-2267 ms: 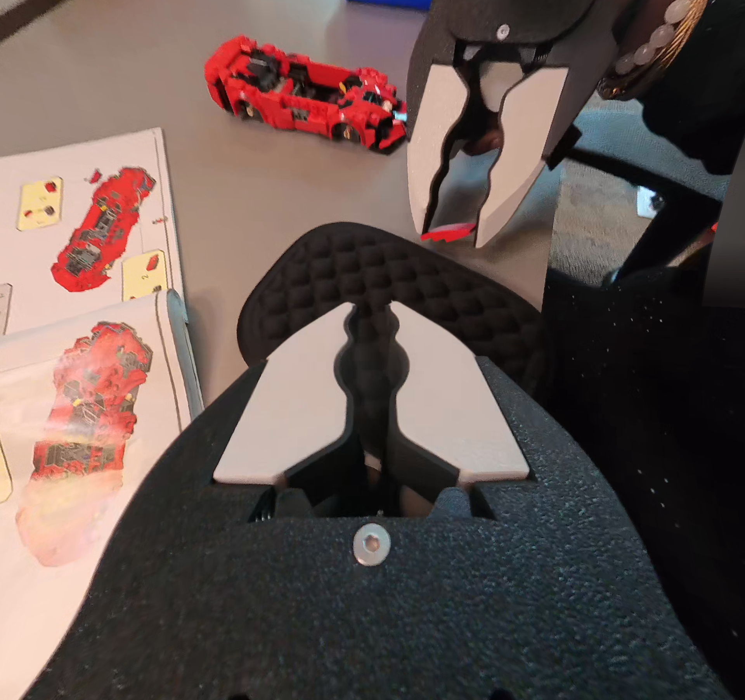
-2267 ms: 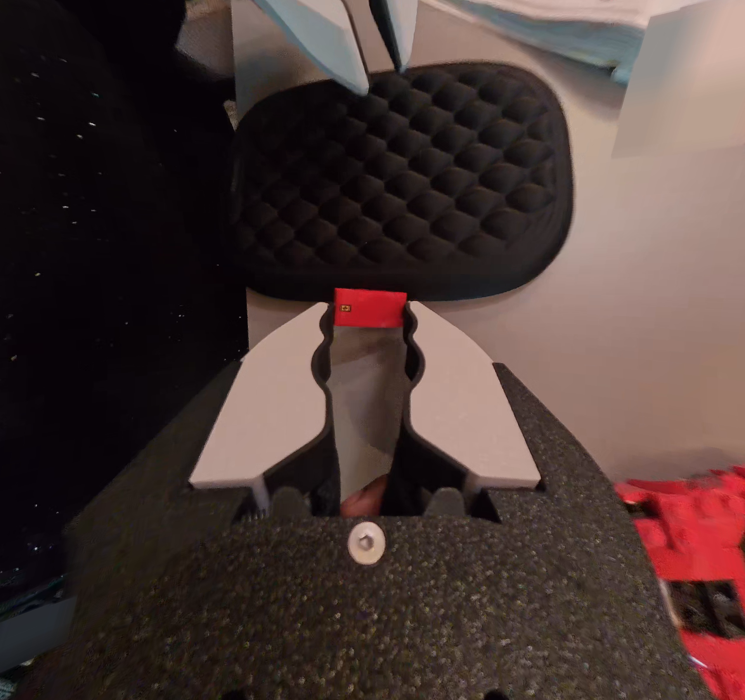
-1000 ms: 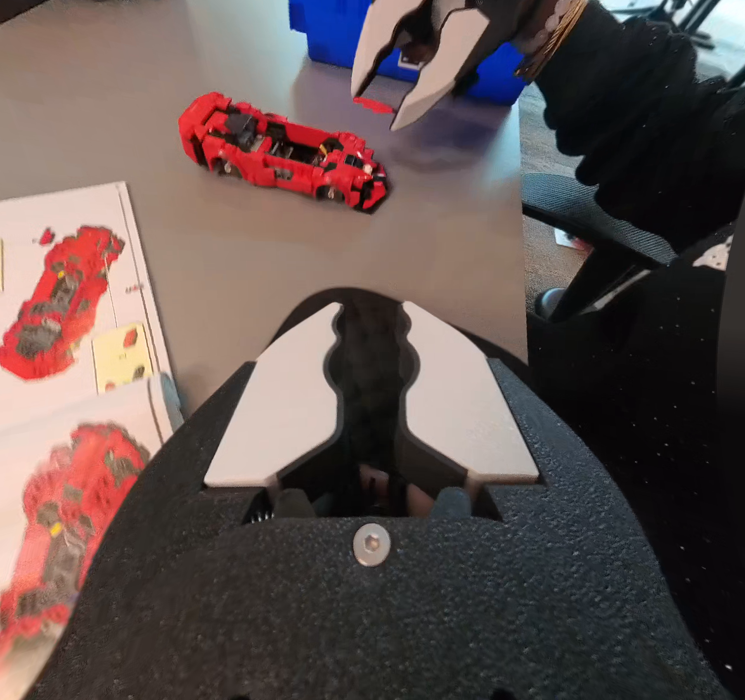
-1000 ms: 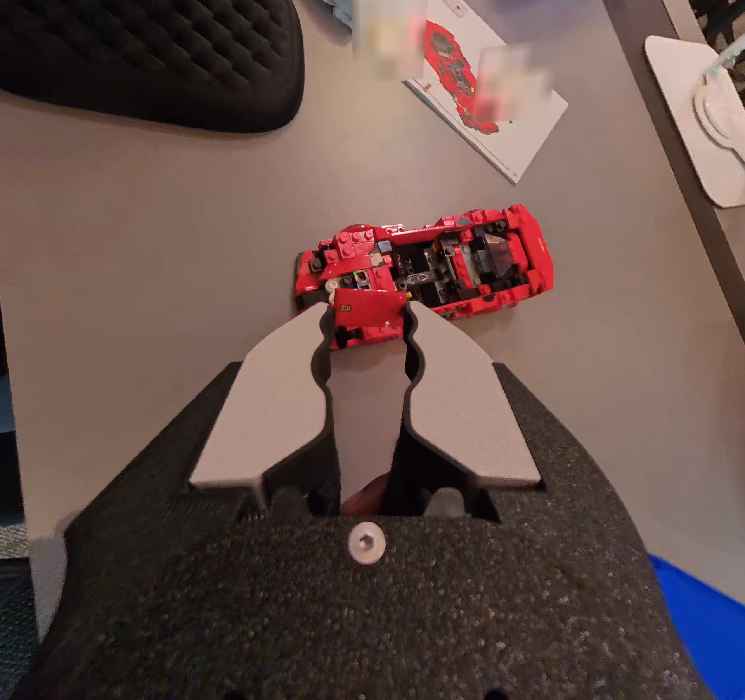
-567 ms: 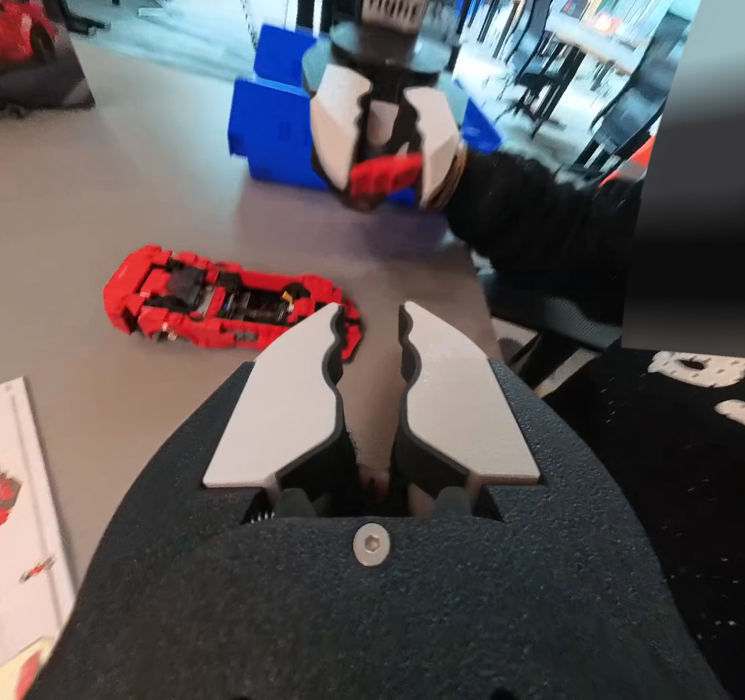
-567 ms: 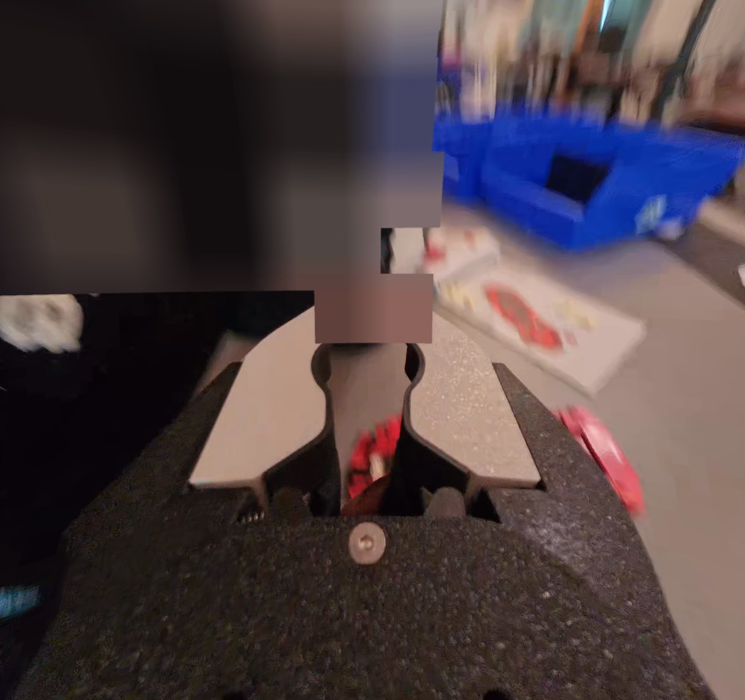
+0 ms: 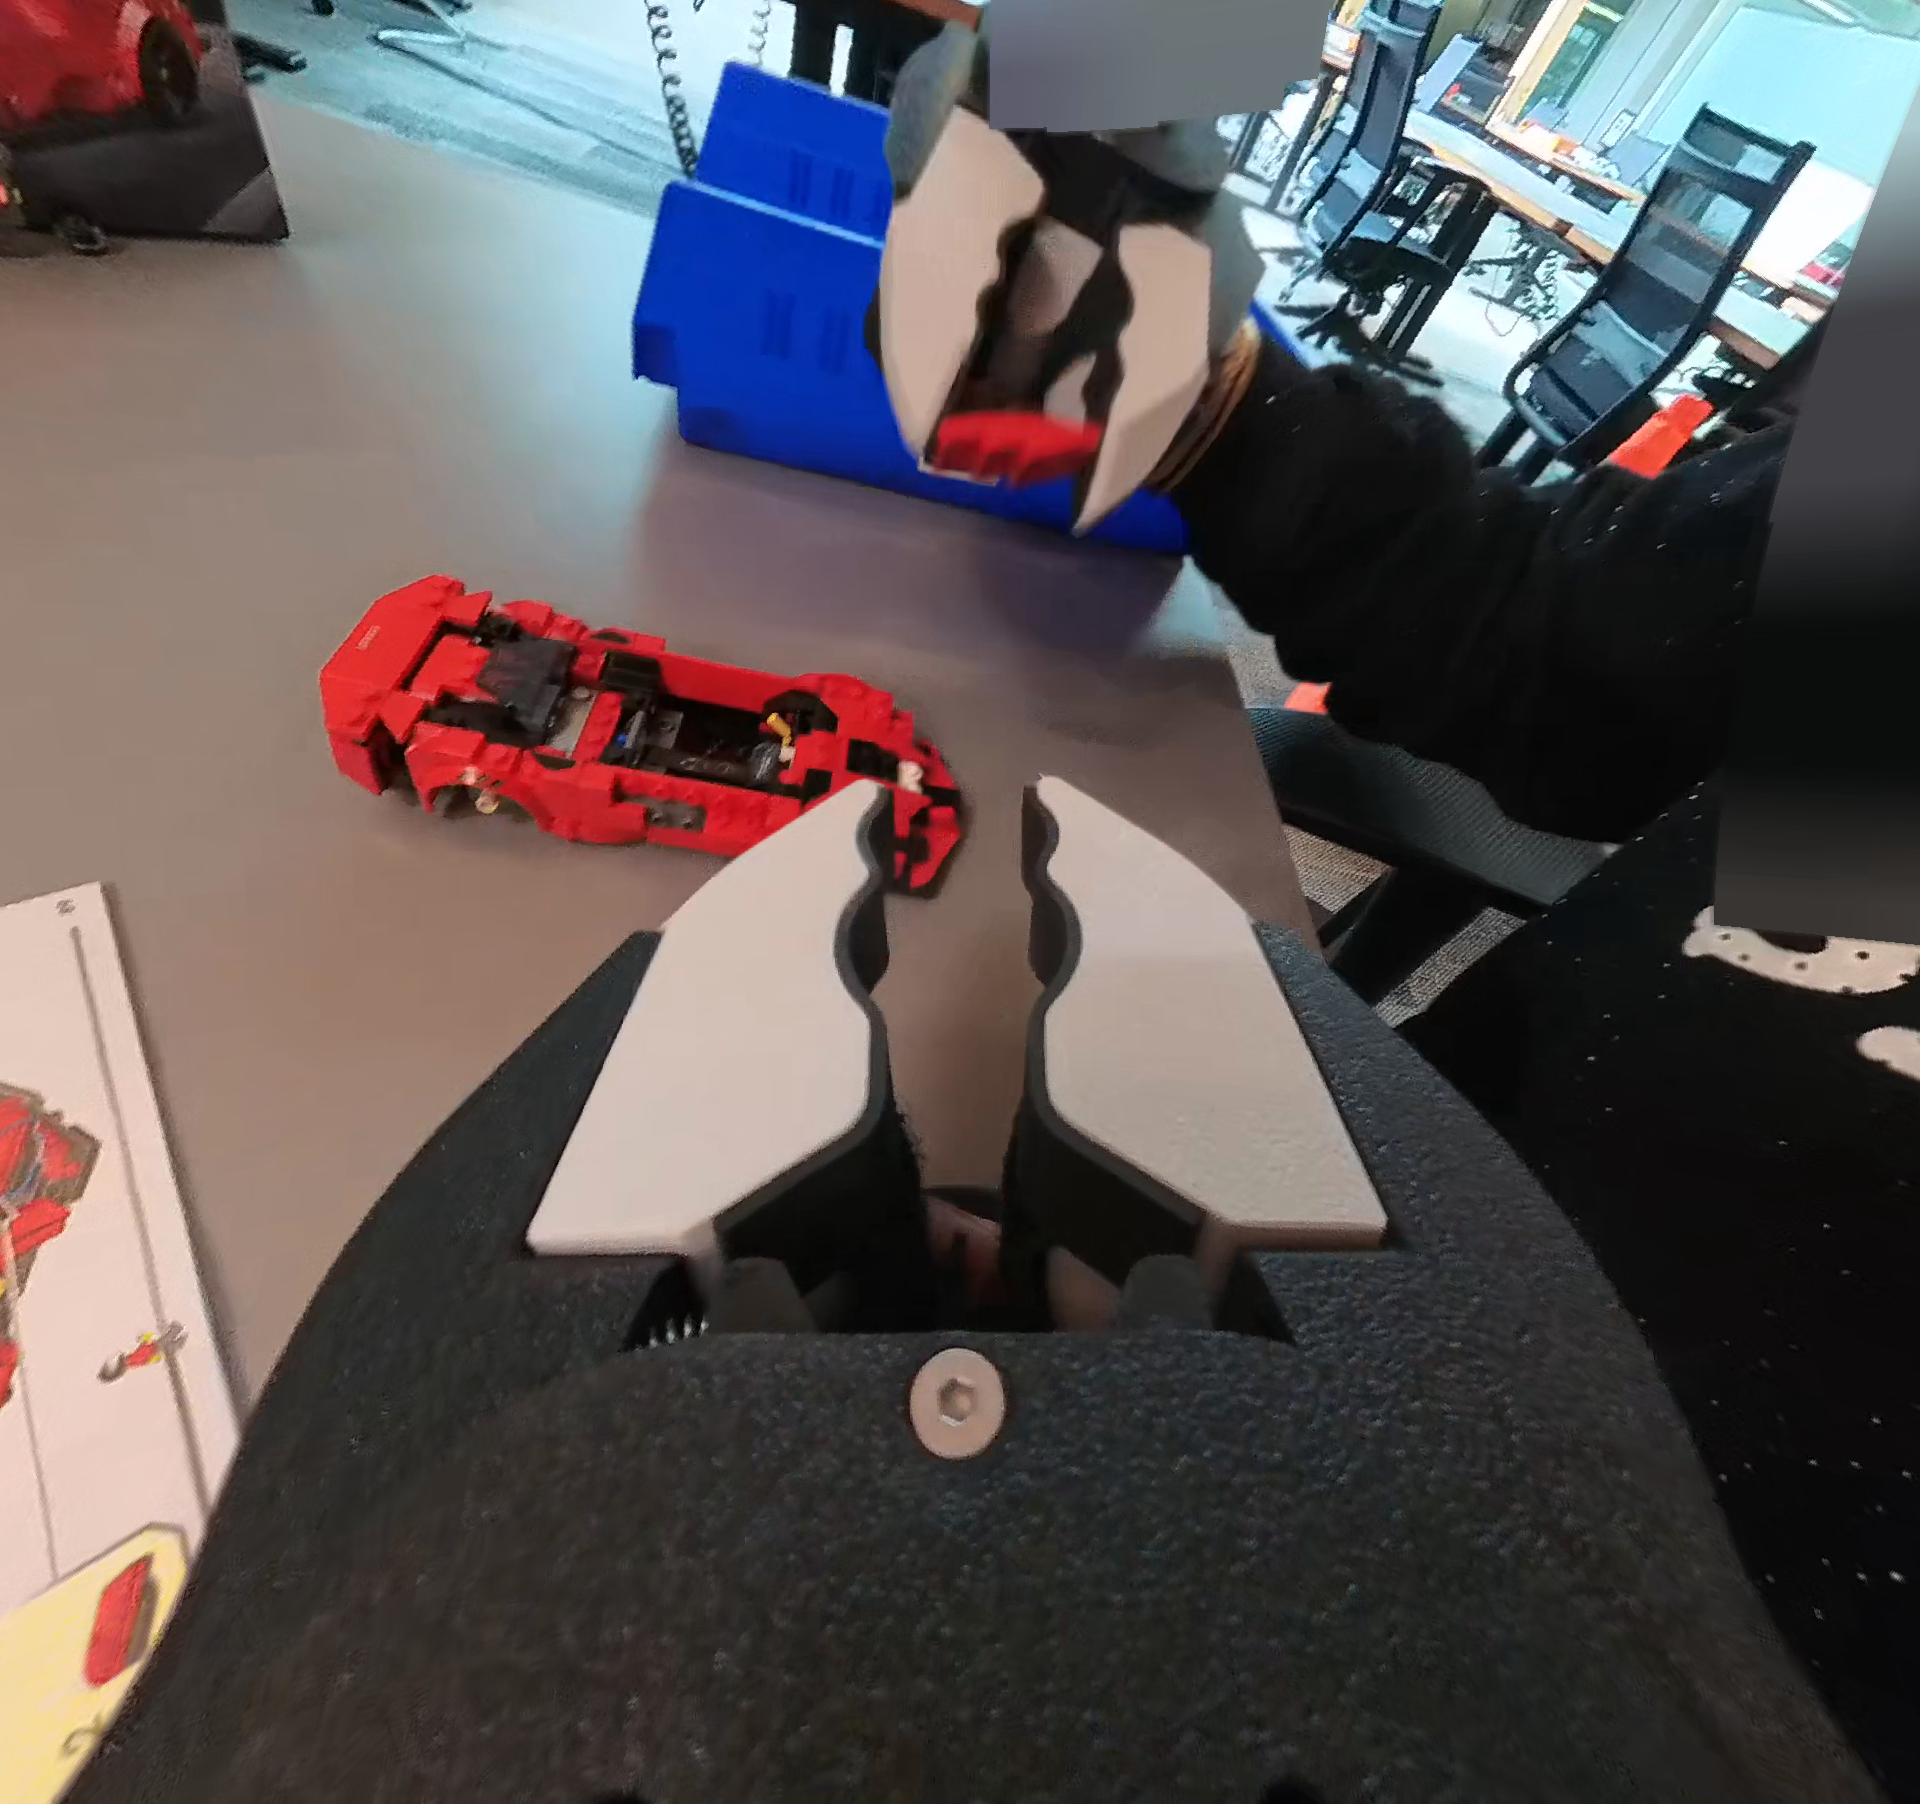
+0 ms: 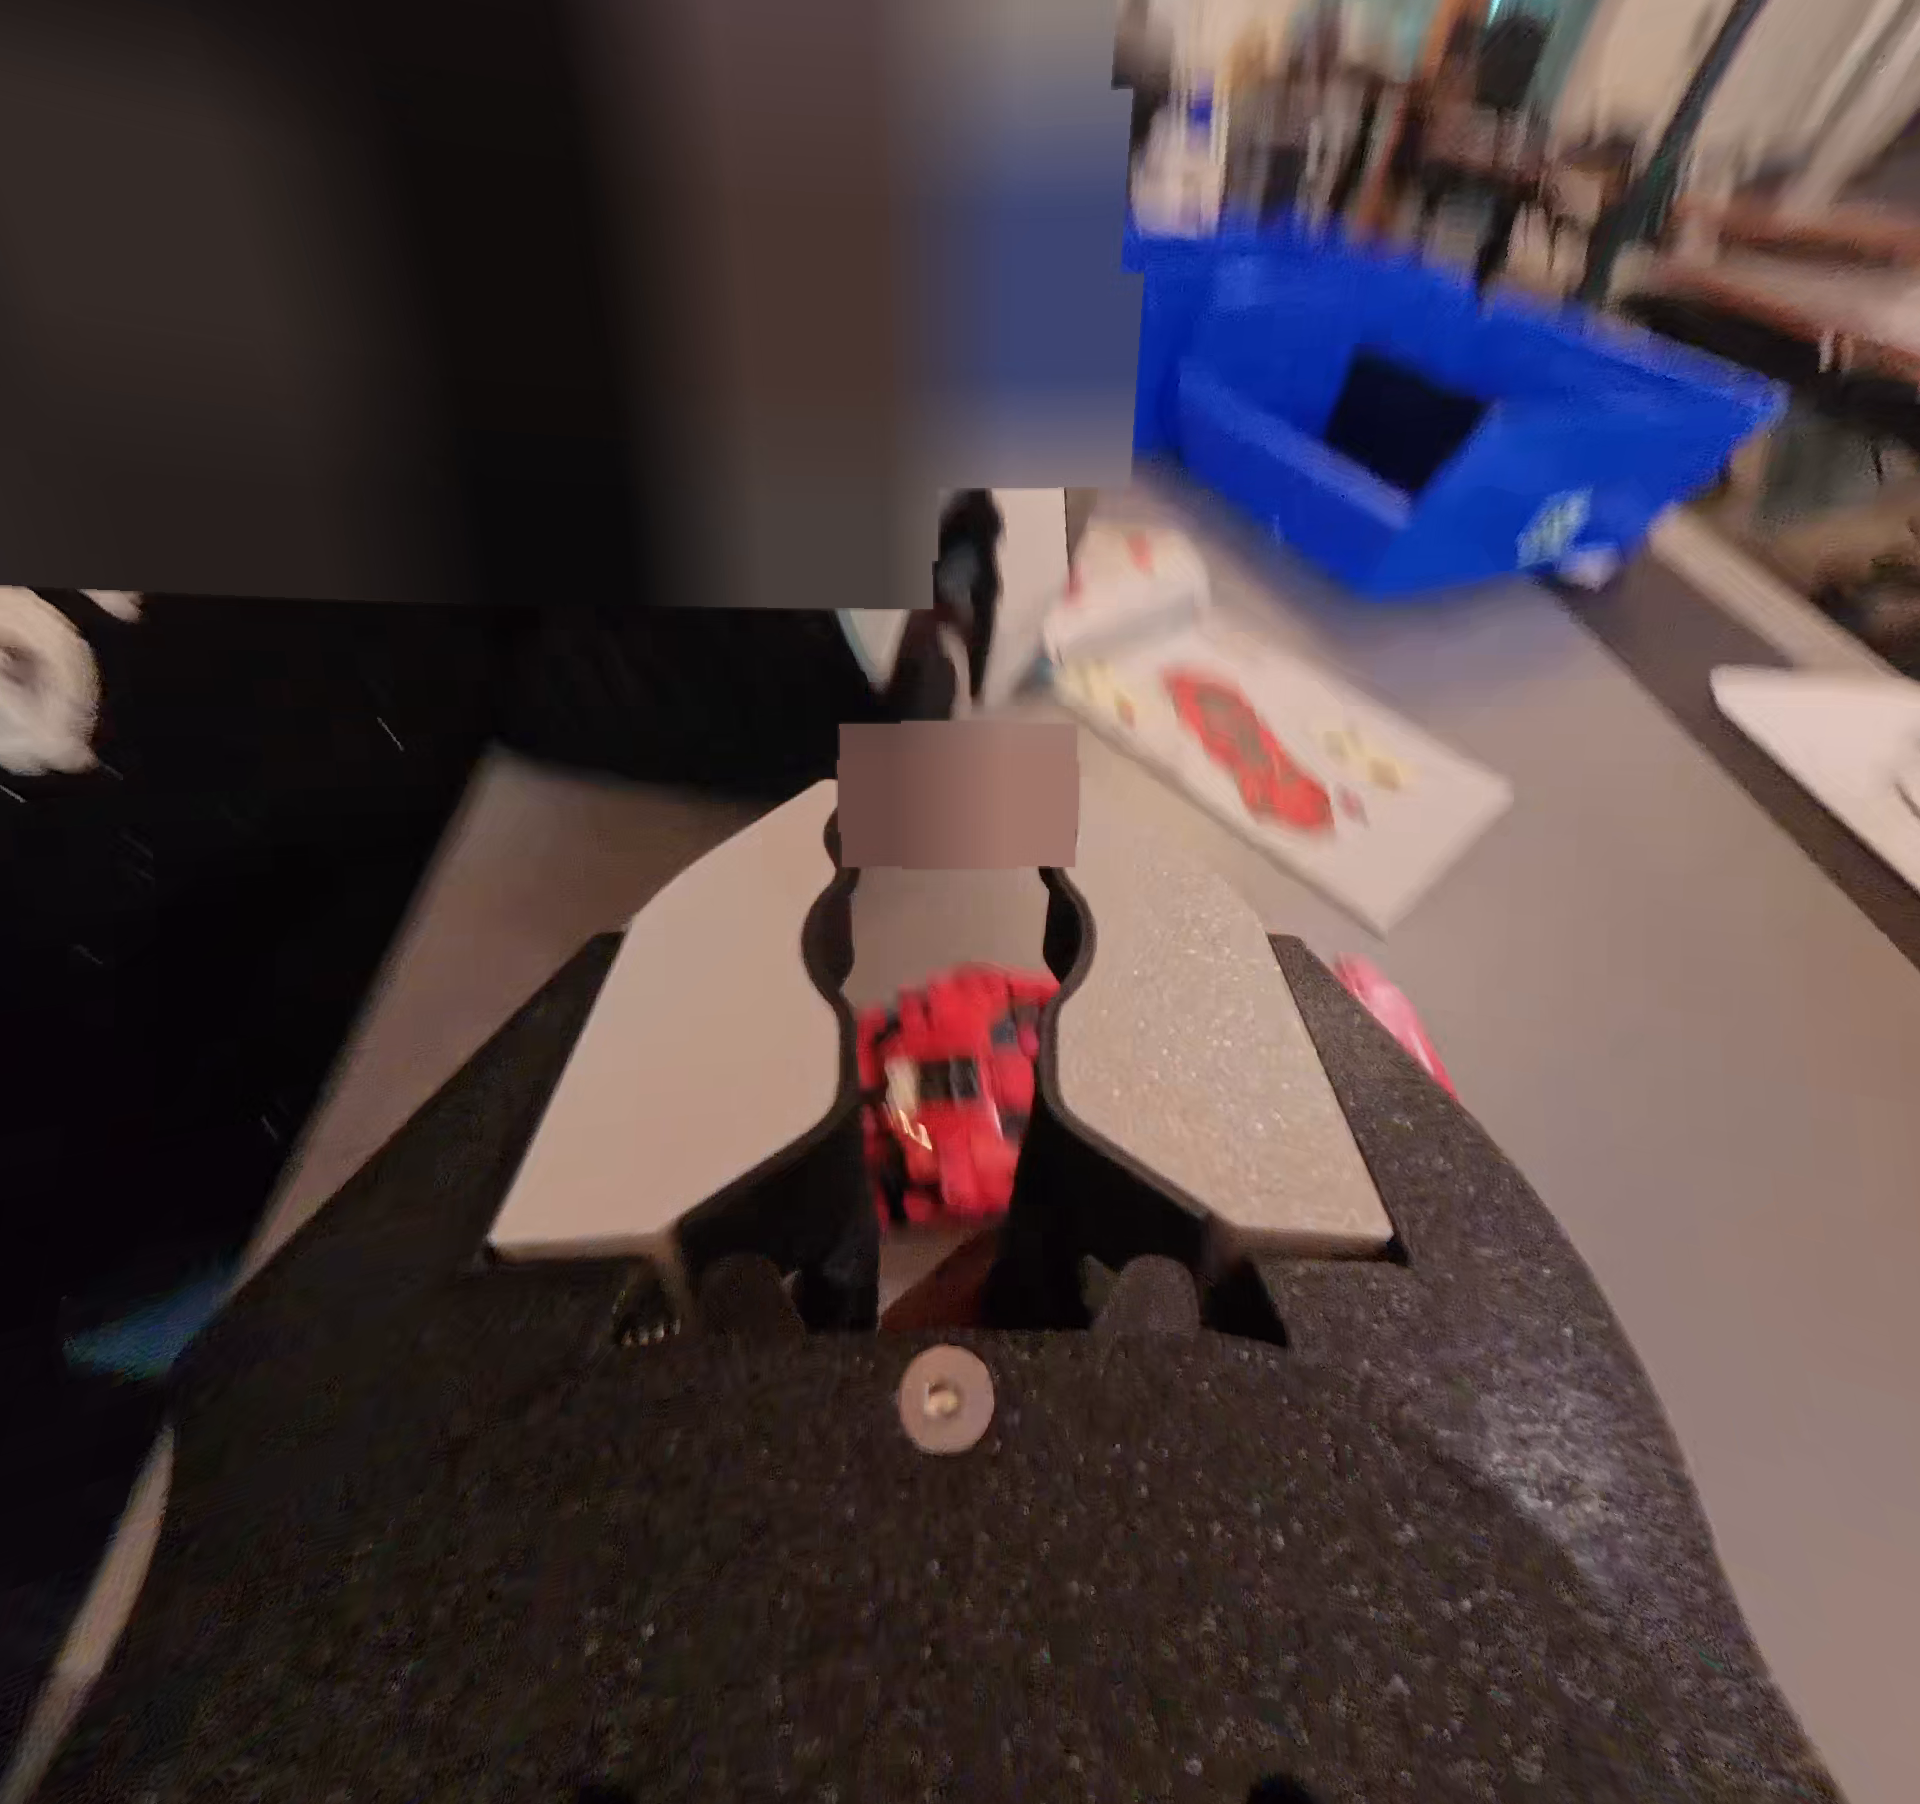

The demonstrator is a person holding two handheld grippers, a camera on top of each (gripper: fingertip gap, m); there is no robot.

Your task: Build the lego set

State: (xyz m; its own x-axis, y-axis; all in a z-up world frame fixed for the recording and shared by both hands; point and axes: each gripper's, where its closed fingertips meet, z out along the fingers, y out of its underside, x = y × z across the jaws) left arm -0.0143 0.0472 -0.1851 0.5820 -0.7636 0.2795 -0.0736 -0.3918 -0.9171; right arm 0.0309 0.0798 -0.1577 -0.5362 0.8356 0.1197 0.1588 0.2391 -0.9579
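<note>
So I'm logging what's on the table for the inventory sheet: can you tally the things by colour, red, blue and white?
Red: 2, the lego car on the table and the red piece held in the right gripper
Blue: 1, the bin
White: 1, the instruction booklet
Total: 4

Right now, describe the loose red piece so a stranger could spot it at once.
Start at the grey table and its blue bins. In front of them the right gripper is raised above the red lego car. The red lego piece is pinched between its fingertips, the only red part off the table.
</note>
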